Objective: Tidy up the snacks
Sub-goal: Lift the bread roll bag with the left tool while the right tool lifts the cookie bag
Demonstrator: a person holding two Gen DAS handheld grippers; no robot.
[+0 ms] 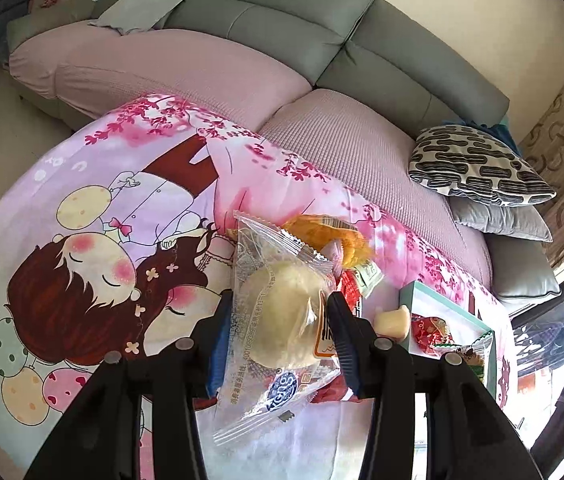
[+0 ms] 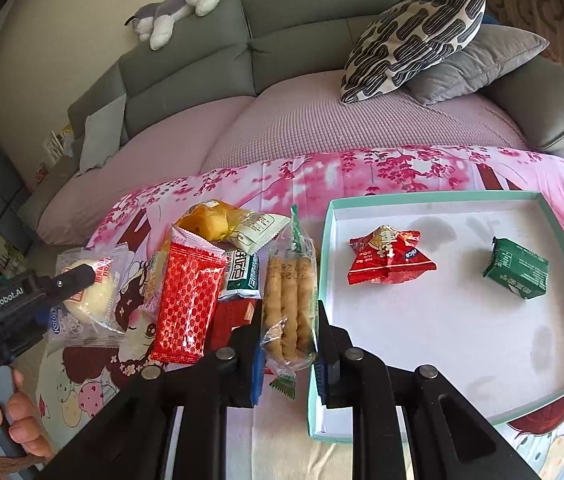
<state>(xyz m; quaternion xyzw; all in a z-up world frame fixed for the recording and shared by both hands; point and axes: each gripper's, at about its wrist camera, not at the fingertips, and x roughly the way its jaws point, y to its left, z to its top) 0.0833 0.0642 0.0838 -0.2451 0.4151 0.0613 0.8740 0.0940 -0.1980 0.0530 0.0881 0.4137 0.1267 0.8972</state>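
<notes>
Left wrist view: the left gripper [image 1: 280, 320] is clamped on a clear-wrapped bun [image 1: 282, 312], held just left of the pile [image 1: 341, 256] of loose snacks on the cartoon cloth [image 1: 82, 240]. The tray [image 1: 453, 312] shows at the right edge, beyond the pile, with a red packet inside.

Right wrist view: the right gripper [image 2: 289, 344] is closed on a pack of biscuit sticks [image 2: 289, 300], right against the tray's [image 2: 321, 280] left wall but not yet over it. Inside the tray lie only a red packet [image 2: 389, 260] and a green packet [image 2: 517, 274], well apart. Left of the tray a red wafer pack [image 2: 186, 304], a yellow cake [image 2: 210, 220] and other wrappers wait.

By my reckoning the job is early: two snacks placed, two in hand, several left.
</notes>
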